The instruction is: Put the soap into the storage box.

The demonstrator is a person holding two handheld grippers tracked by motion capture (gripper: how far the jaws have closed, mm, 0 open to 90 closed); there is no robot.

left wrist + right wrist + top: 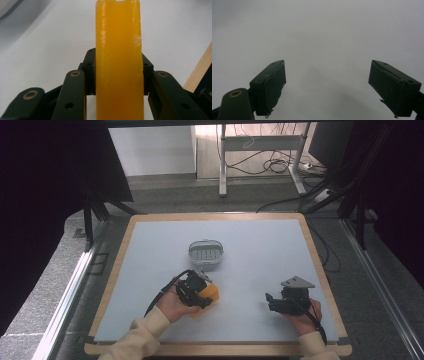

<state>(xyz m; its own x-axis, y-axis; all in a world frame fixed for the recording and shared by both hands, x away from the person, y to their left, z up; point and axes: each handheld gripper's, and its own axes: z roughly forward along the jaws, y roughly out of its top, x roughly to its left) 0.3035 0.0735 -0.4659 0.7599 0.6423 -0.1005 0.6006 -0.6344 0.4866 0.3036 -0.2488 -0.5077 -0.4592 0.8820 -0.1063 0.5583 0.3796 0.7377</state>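
the high view is evenly lit over the pale table (260, 250), with dark, almost black surroundings at both sides of it. soft, short shadows lie just beside the left gripper (202, 296) and the right gripper (272, 302). in the left gripper view the orange block (119, 62) is bright, slightly glossy and soft-focused. the right gripper view is dimmer and grey, with a faint blurred shadow between its jaws.
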